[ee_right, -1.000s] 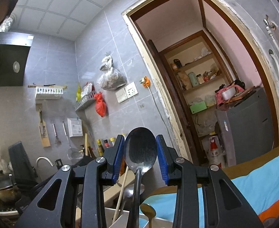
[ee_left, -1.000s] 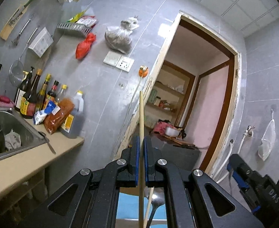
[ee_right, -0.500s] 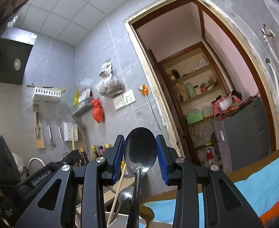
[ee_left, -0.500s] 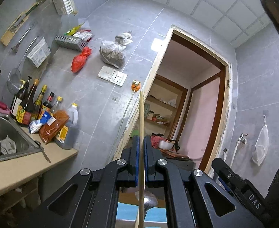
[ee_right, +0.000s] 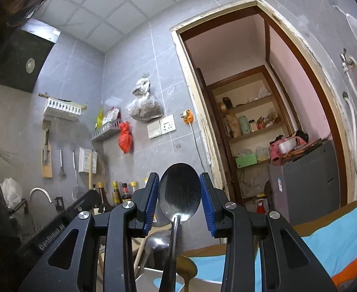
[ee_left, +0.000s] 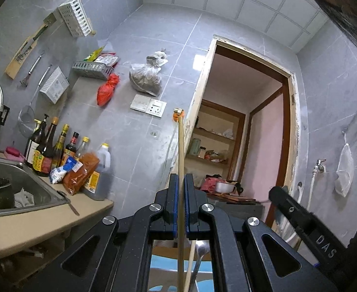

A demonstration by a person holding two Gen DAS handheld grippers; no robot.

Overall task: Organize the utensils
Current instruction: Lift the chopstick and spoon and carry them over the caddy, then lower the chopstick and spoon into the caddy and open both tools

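Observation:
My left gripper [ee_left: 181, 182] is shut on a thin wooden chopstick [ee_left: 181, 155] that stands upright between the blue pads, pointing at the ceiling. My right gripper [ee_right: 179, 182] is shut on the bowl of a steel spoon [ee_right: 179, 192], held upright with its handle running down. Below it, a white utensil holder [ee_right: 151, 277] carries a steel ladle [ee_right: 157, 242], a gold spoon [ee_right: 187, 266] and a wooden stick. The same utensils show under the left gripper [ee_left: 198, 250]. The right gripper's black body shows at the right in the left wrist view [ee_left: 300, 216].
A tan counter [ee_left: 32, 226] with a steel sink [ee_left: 20, 189] is at left, with sauce bottles [ee_left: 54, 150] on it. A tiled wall with a socket [ee_left: 149, 105] and a doorway [ee_left: 246, 133] lie ahead. A blue cloth [ee_right: 329, 238] covers the table at lower right.
Both grippers have risen and tilted upward, still holding the chopstick and the spoon. The counter and the utensil holder have sunk lower in the views.

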